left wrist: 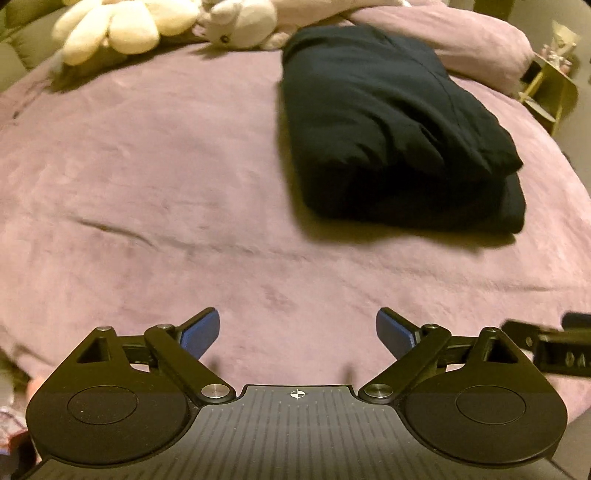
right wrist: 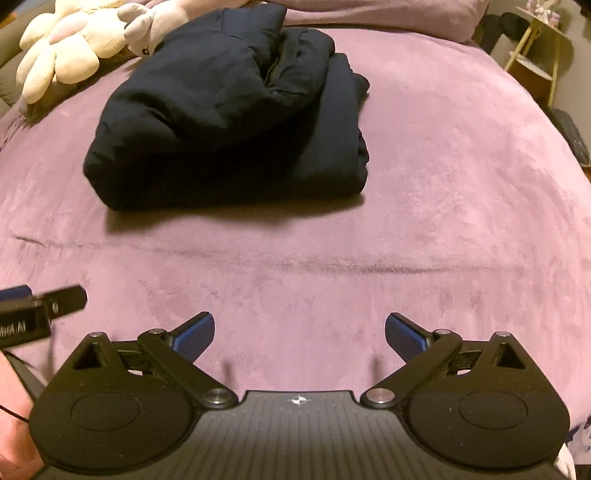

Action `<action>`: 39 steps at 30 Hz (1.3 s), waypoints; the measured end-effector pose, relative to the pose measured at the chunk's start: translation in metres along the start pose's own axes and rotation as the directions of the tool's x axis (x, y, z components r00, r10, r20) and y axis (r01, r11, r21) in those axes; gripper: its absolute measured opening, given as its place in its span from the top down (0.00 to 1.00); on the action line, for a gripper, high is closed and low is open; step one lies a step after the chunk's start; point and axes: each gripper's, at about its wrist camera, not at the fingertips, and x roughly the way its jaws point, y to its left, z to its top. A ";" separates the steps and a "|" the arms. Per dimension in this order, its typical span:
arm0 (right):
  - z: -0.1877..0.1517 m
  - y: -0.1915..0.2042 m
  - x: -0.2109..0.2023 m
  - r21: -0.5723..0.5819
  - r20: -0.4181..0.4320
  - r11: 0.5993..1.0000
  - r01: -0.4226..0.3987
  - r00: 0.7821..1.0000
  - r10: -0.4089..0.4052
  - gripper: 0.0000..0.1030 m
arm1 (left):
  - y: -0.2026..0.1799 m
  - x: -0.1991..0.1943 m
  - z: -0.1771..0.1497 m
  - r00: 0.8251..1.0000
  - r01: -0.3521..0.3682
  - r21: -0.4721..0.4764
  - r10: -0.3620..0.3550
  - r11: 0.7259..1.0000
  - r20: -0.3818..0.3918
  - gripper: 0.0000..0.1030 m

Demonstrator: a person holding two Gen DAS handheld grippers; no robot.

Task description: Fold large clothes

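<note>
A dark navy garment [left wrist: 391,133] lies folded in a thick bundle on the purple bedspread [left wrist: 147,184], ahead and to the right in the left wrist view. In the right wrist view the garment [right wrist: 229,114] lies ahead and to the left. My left gripper [left wrist: 297,334] is open and empty, held over bare bedspread well short of the garment. My right gripper [right wrist: 299,334] is open and empty too, also short of it. The right gripper's edge shows at the right of the left wrist view [left wrist: 546,350], and the left gripper shows at the left of the right wrist view [right wrist: 40,306].
Cream plush toys [left wrist: 122,26] lie at the head of the bed, close behind the garment [right wrist: 74,48]. A purple pillow [left wrist: 461,40] lies at the back right. A small yellow side table [right wrist: 535,48] stands beyond the bed's right edge.
</note>
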 end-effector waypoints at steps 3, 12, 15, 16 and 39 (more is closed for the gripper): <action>0.009 0.005 -0.013 0.019 0.010 1.000 0.014 1.000 -0.015 0.04 | 0.000 -0.009 0.008 1.000 -0.014 0.007 0.014 1.000 0.014 0.06; 0.036 0.012 -0.048 0.068 0.066 0.996 0.053 0.996 -0.058 0.04 | -0.012 -0.042 0.028 0.996 0.034 0.065 -0.039 0.997 0.084 0.05; 0.038 0.016 -0.054 0.037 0.087 0.995 0.091 0.992 -0.094 0.04 | -0.016 -0.046 0.032 0.994 0.033 0.099 -0.044 0.995 0.105 0.05; 0.039 0.016 -0.056 0.028 0.091 0.995 0.097 0.991 -0.099 0.04 | -0.017 -0.046 0.033 0.993 0.040 0.103 -0.051 0.994 0.109 0.05; 0.046 0.017 -0.063 0.057 0.110 0.994 0.089 0.989 -0.095 0.04 | -0.028 -0.044 0.042 0.997 0.022 0.131 -0.031 0.991 0.071 0.04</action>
